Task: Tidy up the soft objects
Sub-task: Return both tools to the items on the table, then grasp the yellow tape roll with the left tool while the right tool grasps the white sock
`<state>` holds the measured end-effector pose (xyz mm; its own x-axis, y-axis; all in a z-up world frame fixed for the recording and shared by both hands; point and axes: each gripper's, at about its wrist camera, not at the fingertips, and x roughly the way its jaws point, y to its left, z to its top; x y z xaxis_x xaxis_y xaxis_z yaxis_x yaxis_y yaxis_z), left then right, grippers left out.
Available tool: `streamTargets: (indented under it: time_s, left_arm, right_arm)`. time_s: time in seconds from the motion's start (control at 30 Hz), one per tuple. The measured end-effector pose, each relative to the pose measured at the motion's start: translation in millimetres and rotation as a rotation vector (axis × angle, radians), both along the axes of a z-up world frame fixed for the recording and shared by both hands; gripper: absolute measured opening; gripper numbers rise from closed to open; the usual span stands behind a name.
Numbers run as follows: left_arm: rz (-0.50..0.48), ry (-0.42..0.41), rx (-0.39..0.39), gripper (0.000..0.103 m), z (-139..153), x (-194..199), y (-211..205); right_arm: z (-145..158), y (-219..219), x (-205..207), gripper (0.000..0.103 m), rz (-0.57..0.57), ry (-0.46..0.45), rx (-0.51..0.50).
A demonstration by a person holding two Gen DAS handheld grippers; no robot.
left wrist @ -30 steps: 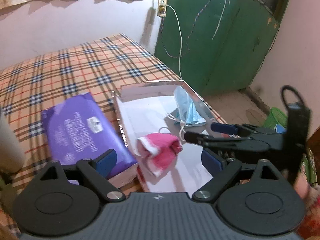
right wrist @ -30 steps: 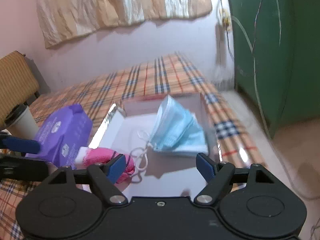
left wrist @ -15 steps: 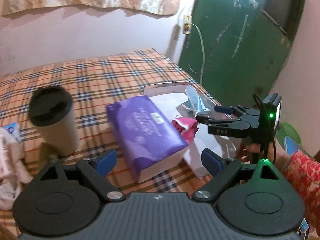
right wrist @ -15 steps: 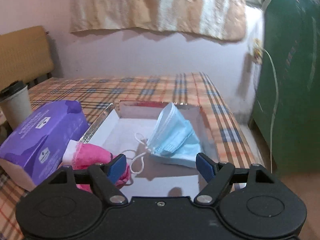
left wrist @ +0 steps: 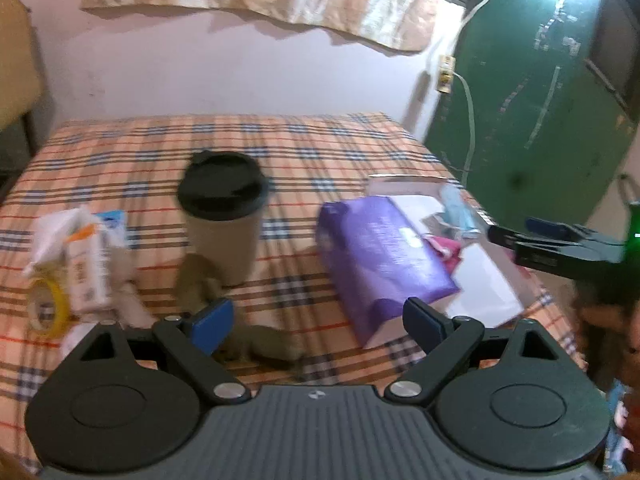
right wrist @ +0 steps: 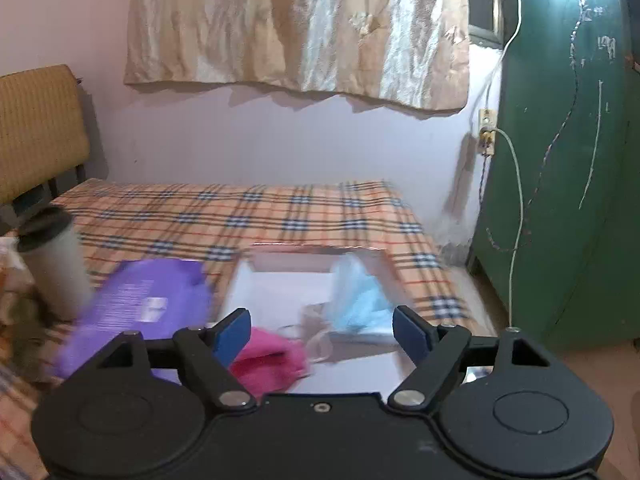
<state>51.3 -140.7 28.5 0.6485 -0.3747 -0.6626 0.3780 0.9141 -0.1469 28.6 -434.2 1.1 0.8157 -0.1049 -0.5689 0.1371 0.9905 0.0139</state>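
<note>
Plaid bedcover (left wrist: 304, 140) carries a white tray (right wrist: 280, 280) holding a blue mask (right wrist: 360, 304) and pink cloth (right wrist: 268, 360). Only the left view shows a tape roll (left wrist: 44, 304). Left gripper (left wrist: 316, 320) and right gripper (right wrist: 322, 330) both gape, empty.

Right wrist view: purple pack (right wrist: 136, 312), pink cloth (right wrist: 268, 362) and blue mask (right wrist: 360, 304) smeared by motion blur — print on the pack unreadable. Cup (right wrist: 52, 260) cut off at the left edge. Left wrist view: right tongs (left wrist: 516, 236) run off the right edge; white tray (left wrist: 480, 284) partly hidden behind the pack.
</note>
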Motion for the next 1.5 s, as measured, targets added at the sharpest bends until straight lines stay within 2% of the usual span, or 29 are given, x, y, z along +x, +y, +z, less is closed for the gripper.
streamTargets:
  time_s: [0.1,0.27,0.5,0.7,0.83,1.13,1.33,1.43,1.5]
  left_arm:
    - [0.045,-0.008,0.018,0.095,0,-6,19]
    - [0.137,-0.001,0.032,0.095,-5,-17,59]
    - [0.267,0.025,0.041,0.095,-13,-28,117]
    - [0.351,0.043,0.046,0.095,-25,-32,157]
    - [0.395,0.047,0.05,0.095,-33,-28,174]
    - [0.34,0.001,0.107,0.095,-45,9,191]
    - [0.254,-0.026,0.2,0.095,-55,46,184]
    - [0.238,-0.02,0.193,0.102,-61,61,183]
    - [0.224,-0.025,0.191,0.102,-66,69,181]
  right_arm:
    - [15,36,-7,0.093,0.031,-0.001,0.04]
    - [29,101,-13,0.093,0.156,0.004,0.13]
    - [32,192,-19,0.093,0.323,0.002,0.141]
    - [23,230,-16,0.093,0.373,0.052,0.23]
    - [20,248,-16,0.093,0.393,0.065,0.223]
    - [5,272,-14,0.093,0.419,0.107,0.225]
    - [0,276,-16,0.093,0.407,0.127,0.215]
    - [-3,276,-14,0.093,0.4,0.145,0.219]
    - [-6,277,-12,0.093,0.402,0.154,0.217]
